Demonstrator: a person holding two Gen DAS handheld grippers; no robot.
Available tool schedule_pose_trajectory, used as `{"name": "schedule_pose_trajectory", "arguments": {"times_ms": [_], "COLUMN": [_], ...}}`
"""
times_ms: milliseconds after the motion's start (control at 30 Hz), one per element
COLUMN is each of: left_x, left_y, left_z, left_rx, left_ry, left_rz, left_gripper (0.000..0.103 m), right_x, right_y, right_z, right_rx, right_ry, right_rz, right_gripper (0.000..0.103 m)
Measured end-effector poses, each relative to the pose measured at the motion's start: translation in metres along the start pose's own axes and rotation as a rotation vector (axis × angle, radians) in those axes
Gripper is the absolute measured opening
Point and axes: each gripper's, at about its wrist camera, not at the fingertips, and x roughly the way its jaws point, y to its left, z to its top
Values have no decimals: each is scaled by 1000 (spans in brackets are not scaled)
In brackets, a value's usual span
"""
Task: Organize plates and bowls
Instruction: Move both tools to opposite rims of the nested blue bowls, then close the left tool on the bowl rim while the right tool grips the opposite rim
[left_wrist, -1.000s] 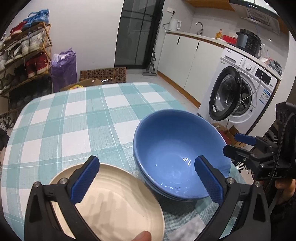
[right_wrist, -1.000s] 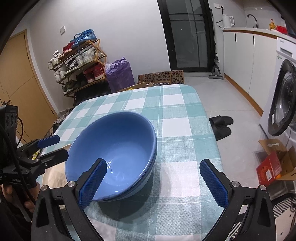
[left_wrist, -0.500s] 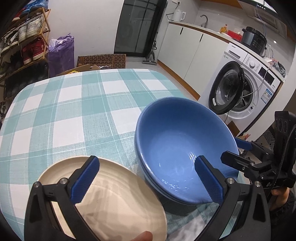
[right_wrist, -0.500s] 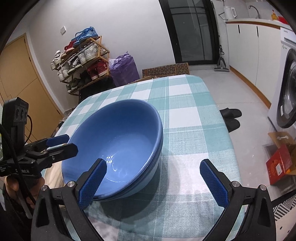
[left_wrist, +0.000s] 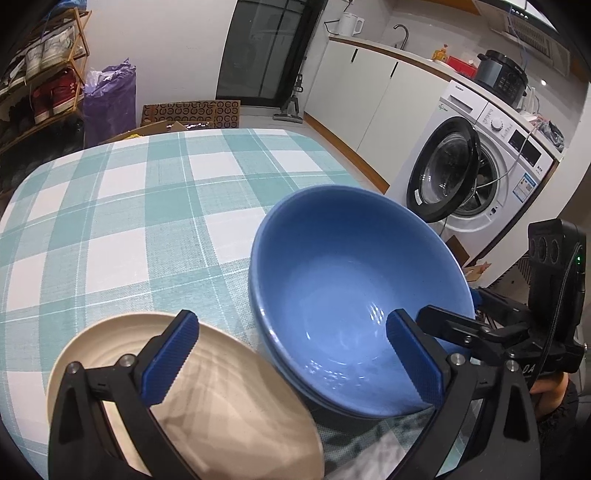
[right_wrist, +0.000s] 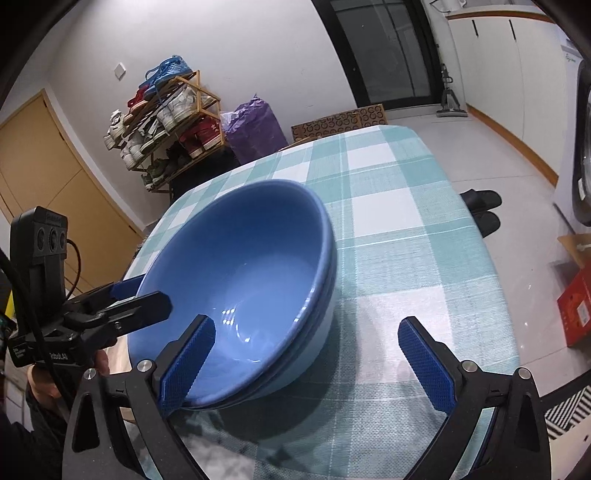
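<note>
Two or three blue bowls (left_wrist: 354, 295) sit nested on the checked tablecloth (left_wrist: 129, 221). A cream plate (left_wrist: 221, 406) lies just left of them, right under my left gripper (left_wrist: 293, 358). That gripper is open, its left finger over the plate and its right finger over the bowls' near rim. In the right wrist view the blue bowls (right_wrist: 251, 280) fill the middle. My right gripper (right_wrist: 306, 365) is open, with its left finger at the bowls' near rim and its right finger above bare cloth. Each gripper shows in the other's view, at the bowls' edge: right gripper (left_wrist: 461, 310), left gripper (right_wrist: 136, 295).
The table's right edge (right_wrist: 491, 258) drops to the floor, where black slippers (right_wrist: 480, 210) and a red box (right_wrist: 576, 306) lie. A washing machine (left_wrist: 480, 155) with its door open stands beyond that side. A shoe rack (right_wrist: 166, 122) stands behind the table's far end.
Both grippers have come closer to the blue bowls, which now look larger in both views. Both grippers stay open, and the bowls and plate have not moved.
</note>
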Motion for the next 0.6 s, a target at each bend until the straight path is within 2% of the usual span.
{"name": "schedule_pose_trajectory", "arguments": {"times_ms": [67, 167, 233, 333, 600], "left_x": [1, 2, 3, 3, 2], "left_y": [0, -2, -4, -4, -3], "left_z": [0, 0, -1, -1, -1], "left_rx": [0, 3, 8, 3, -4], "left_ry": [5, 15, 22, 32, 35], "left_rz": [-7, -20, -33, -48, -41], "left_gripper": [96, 89, 76, 63, 52], "right_x": [2, 5, 4, 2, -2], "right_y": [1, 4, 5, 7, 9], "right_z": [0, 1, 0, 0, 1], "right_rx": [-2, -7, -7, -10, -20], "right_ry": [3, 12, 9, 6, -5], "right_rz": [13, 16, 16, 12, 1], "right_gripper": [88, 80, 74, 69, 53]}}
